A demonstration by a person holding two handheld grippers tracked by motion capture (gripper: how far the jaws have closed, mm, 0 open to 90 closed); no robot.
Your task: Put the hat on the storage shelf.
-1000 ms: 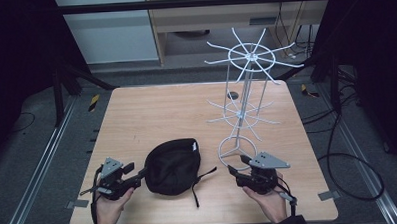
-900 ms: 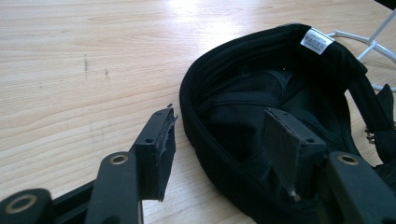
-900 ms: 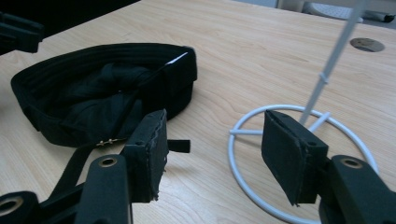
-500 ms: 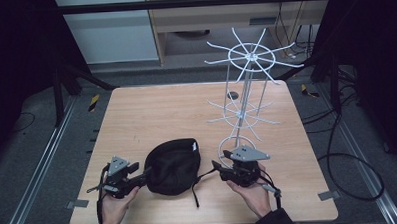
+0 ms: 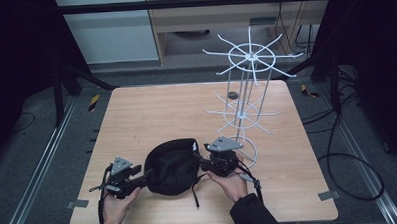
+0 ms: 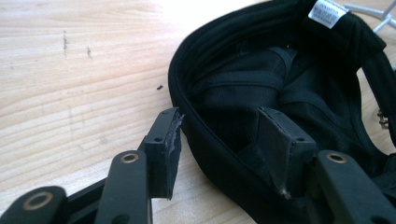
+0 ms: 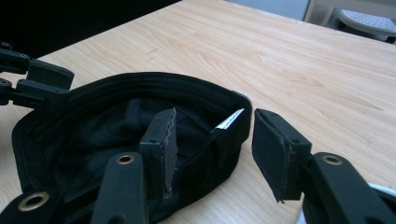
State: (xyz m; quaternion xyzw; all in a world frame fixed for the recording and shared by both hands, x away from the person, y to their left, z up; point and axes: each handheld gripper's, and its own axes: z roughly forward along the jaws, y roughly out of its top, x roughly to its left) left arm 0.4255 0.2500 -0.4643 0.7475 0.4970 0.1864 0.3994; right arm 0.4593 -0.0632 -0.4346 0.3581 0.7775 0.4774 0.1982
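The black cap [image 5: 172, 165] lies opening-up near the table's [image 5: 186, 107] front edge, its long axis running between the left gripper [image 5: 139, 178] and right gripper [image 5: 204, 162], both just closing astride its rim without pinching (the gripper views reveal its white label [image 6: 328, 11])
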